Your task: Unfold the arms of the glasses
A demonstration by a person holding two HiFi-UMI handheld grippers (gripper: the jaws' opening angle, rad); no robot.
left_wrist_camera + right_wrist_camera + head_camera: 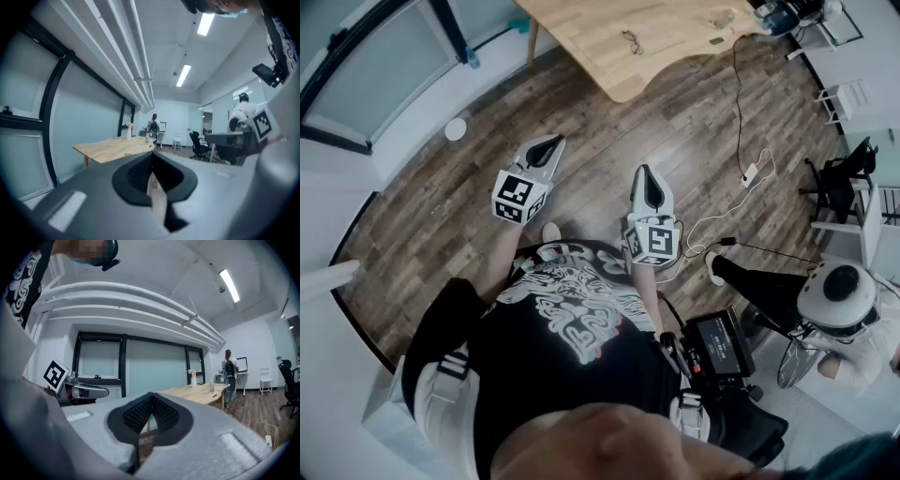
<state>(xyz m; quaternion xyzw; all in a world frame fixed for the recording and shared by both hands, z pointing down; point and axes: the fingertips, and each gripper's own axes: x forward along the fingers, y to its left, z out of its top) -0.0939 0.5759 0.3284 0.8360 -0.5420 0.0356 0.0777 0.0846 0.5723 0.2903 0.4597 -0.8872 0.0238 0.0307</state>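
Closest under the head camera is the wearer's black printed T-shirt [572,319], with a wide wooden floor [441,216] beyond it. One pale wooden table [581,37] stands at the top of that view, well apart from both tools. Two grippers are held out over the floor. The left gripper [551,142] and the right gripper [643,172] each carry one marker cube, the left cube [518,198] and the right cube [652,242]. Each gripper's own view shows its jaws closed tip to tip with nothing between them, as seen for the left gripper [151,157] and the right gripper [150,397]. One pair of glasses [632,40] lies on the table top, far from either tool, and I cannot tell how its arms are set. Only the head view shows the glasses, a black cable [738,103] trailing across the floor, and a second person in a white cap [839,291] low at the right. The gripper views see the table from the side, where one vase [193,379] and one bottle [212,386] stand on it, and a third person with a backpack [228,367] stands at the far end of the room. The left gripper view shows two ceiling strip lights [205,23], while the right gripper view shows only one.
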